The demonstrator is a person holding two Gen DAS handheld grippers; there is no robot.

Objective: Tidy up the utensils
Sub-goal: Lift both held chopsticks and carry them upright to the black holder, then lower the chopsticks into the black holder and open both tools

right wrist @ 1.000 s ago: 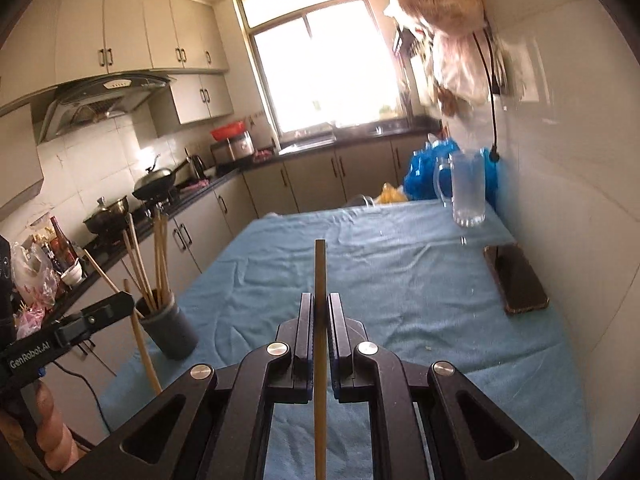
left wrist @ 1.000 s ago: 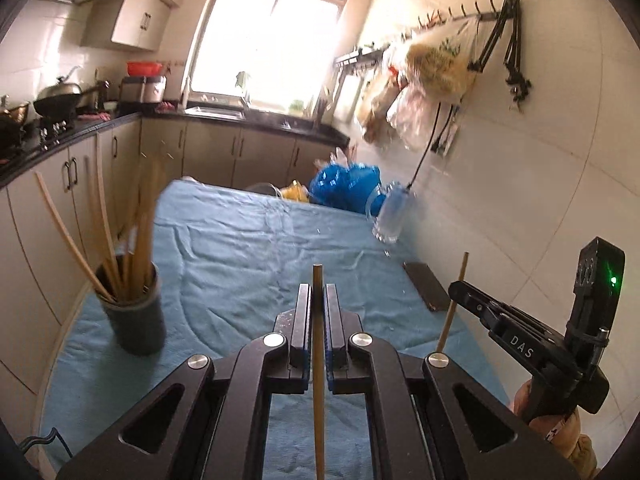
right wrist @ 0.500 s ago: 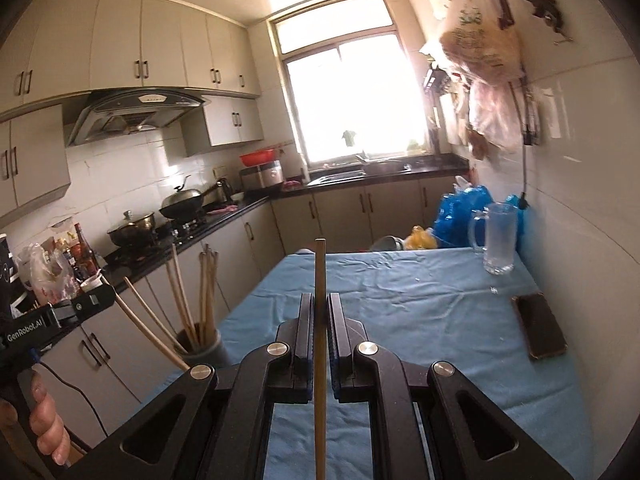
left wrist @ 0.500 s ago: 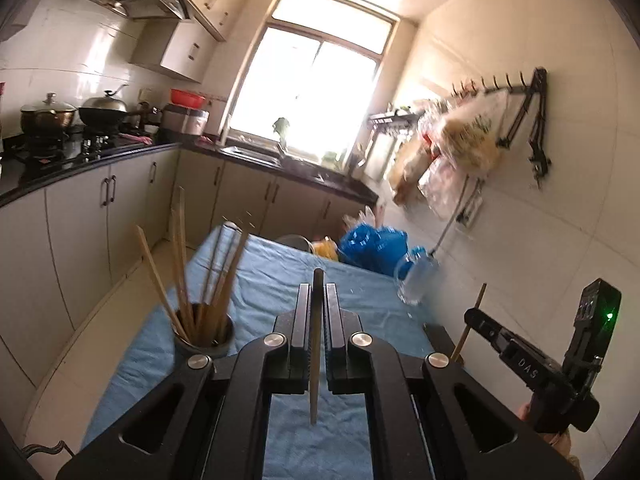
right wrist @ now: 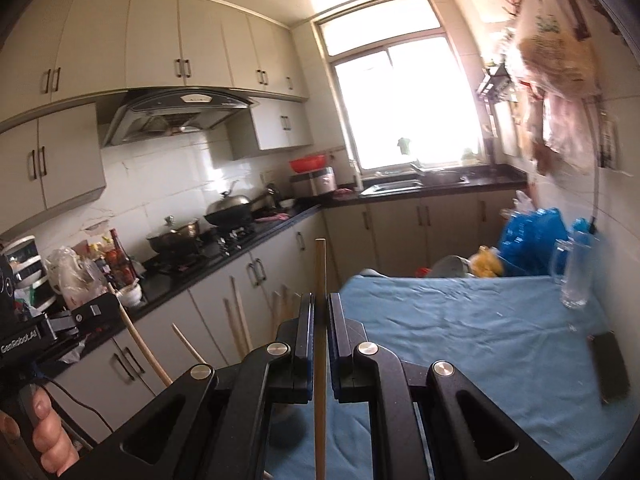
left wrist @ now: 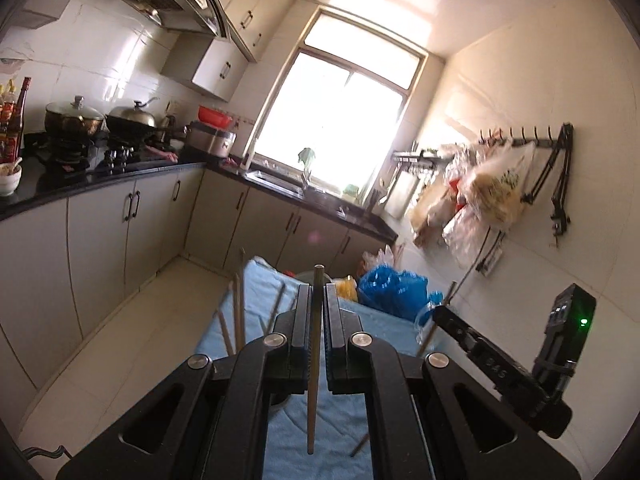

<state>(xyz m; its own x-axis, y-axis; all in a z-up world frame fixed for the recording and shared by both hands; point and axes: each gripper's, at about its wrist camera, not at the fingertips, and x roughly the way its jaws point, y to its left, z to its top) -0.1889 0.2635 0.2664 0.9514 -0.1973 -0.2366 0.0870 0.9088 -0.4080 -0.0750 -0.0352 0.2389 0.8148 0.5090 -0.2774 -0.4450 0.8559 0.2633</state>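
Note:
In the left wrist view my left gripper is shut on a thin wooden chopstick that stands upright between its pads. At the right, my right gripper holds another chopstick. In the right wrist view my right gripper is shut on its upright chopstick. My left gripper is at the left with its slanted chopstick. Several chopstick tips rise beside the jaws; their holder is hidden behind the gripper bodies. Both grippers are raised above the blue-clothed table.
A glass mug and a dark phone sit along the table's right side by the tiled wall. Blue plastic bags lie beyond the far end. Cabinets and a stove with pots run along the left. A hand grips the left handle.
Both grippers have risen and tipped upward, each still holding its chopstick. The grey holder with chopsticks has slipped behind the gripper bodies; only the stick tips remain in sight.

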